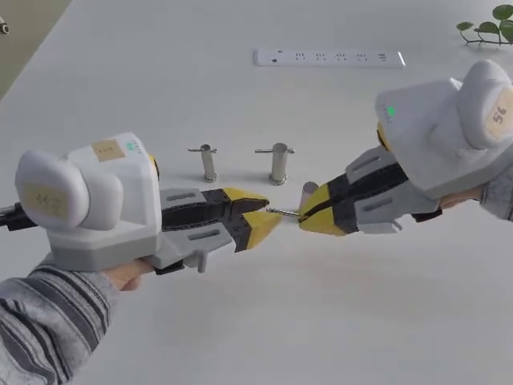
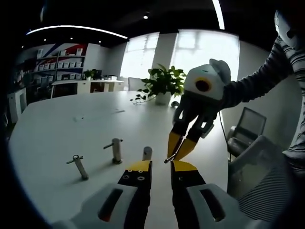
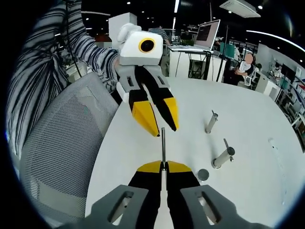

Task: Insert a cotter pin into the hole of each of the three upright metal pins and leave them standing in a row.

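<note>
Three upright metal pins stand on the white table [image 1: 240, 321]. The left pin [image 1: 208, 163] and the middle pin [image 1: 278, 163] each carry a cotter pin through the top. The third pin [image 1: 309, 192] is bare and stands partly behind my right gripper [image 1: 309, 216]. That gripper is shut on a loose cotter pin [image 3: 162, 143], which sticks straight out from its tips [image 3: 163, 166]. My left gripper [image 1: 268, 218] faces it, open, with its tips [image 2: 162, 166] just short of the cotter pin's free end [image 2: 167, 161]. The bare pin [image 2: 147, 152] stands just beyond them.
A white power strip [image 1: 329, 57] lies at the far side of the table, and plant leaves [image 1: 489, 28] reach in at the far right corner. A grey mesh chair [image 3: 62, 157] stands at the near edge. A potted plant [image 2: 162, 83] sits at the table's far end.
</note>
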`<action>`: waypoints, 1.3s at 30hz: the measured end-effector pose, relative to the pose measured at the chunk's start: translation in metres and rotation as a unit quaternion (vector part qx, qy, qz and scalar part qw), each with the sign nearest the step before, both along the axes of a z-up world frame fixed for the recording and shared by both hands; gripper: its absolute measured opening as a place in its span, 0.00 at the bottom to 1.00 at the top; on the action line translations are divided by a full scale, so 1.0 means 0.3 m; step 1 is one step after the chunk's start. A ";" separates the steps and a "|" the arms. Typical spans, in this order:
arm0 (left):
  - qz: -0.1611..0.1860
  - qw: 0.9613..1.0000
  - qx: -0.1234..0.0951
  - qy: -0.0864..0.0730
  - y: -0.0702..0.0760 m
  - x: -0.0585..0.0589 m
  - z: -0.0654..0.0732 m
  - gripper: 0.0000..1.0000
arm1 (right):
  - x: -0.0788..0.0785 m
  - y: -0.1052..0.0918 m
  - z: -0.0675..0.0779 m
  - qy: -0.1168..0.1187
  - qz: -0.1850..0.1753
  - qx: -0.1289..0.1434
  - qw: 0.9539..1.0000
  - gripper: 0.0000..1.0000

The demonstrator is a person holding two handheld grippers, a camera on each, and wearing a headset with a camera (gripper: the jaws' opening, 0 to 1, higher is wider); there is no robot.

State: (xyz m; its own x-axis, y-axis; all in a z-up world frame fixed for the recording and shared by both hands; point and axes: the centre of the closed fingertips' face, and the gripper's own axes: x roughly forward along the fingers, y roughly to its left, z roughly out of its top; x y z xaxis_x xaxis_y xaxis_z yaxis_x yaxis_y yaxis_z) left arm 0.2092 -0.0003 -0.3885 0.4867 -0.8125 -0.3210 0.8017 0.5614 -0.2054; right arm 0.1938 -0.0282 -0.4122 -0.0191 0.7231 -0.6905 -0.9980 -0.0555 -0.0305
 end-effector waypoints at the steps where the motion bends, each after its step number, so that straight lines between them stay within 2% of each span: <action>1: 0.005 1.000 0.001 -0.002 0.002 0.004 -0.001 0.14 | 0.002 -0.007 -0.003 0.000 -0.001 -0.004 1.000 0.00; 4: 0.025 1.000 0.012 -0.014 0.011 0.021 -0.010 0.17 | 0.019 -0.036 -0.013 -0.008 -0.009 -0.018 1.000 0.00; 8: 0.048 0.998 0.024 -0.022 0.017 0.039 -0.024 0.20 | 0.045 -0.077 -0.028 -0.025 -0.012 -0.040 0.999 0.00; 14: 0.061 0.997 0.043 -0.037 0.003 0.057 -0.041 0.23 | 0.086 -0.124 -0.040 -0.040 -0.016 -0.059 0.997 0.00; 17: 0.070 0.996 0.049 -0.032 -0.016 0.066 -0.060 0.24 | 0.125 -0.153 -0.047 -0.050 -0.021 -0.072 0.996 0.00; 24: 0.090 0.994 0.057 -0.032 -0.050 0.084 -0.092 0.28 | 0.166 -0.200 -0.066 -0.062 -0.025 -0.101 0.993 0.00; 26: 0.097 0.994 0.053 -0.020 -0.058 0.089 -0.109 0.28 | 0.179 -0.212 -0.073 -0.066 -0.027 -0.109 0.991 0.00; 29: 0.107 0.993 0.054 -0.016 -0.068 0.101 -0.124 0.28 | 0.200 -0.229 -0.083 -0.067 -0.032 -0.118 0.990 0.00; 31: 0.112 0.992 0.054 -0.013 -0.073 0.107 -0.131 0.28 | 0.205 -0.236 -0.088 -0.067 -0.035 -0.123 0.990 0.00; 33: 0.115 0.991 0.068 -0.021 -0.078 0.115 -0.141 0.29 | 0.208 -0.243 -0.093 -0.068 -0.036 -0.127 0.989 0.00; 36: 0.129 0.989 0.066 -0.013 -0.085 0.126 -0.159 0.31 | 0.211 -0.249 -0.102 -0.066 -0.036 -0.135 0.988 0.00; 39: 0.131 0.988 0.077 -0.014 -0.095 0.131 -0.182 0.30 | 0.223 -0.251 -0.111 -0.067 -0.034 -0.142 0.987 0.00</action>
State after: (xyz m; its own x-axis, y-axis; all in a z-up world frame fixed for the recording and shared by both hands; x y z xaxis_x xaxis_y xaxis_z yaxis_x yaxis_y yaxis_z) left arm 0.2486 -0.0286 -0.4430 0.6842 -0.5997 -0.4149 0.6285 0.7735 -0.0817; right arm 0.2607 -0.1034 -0.4456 0.1282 0.4963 -0.8587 -0.9877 -0.0146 -0.1559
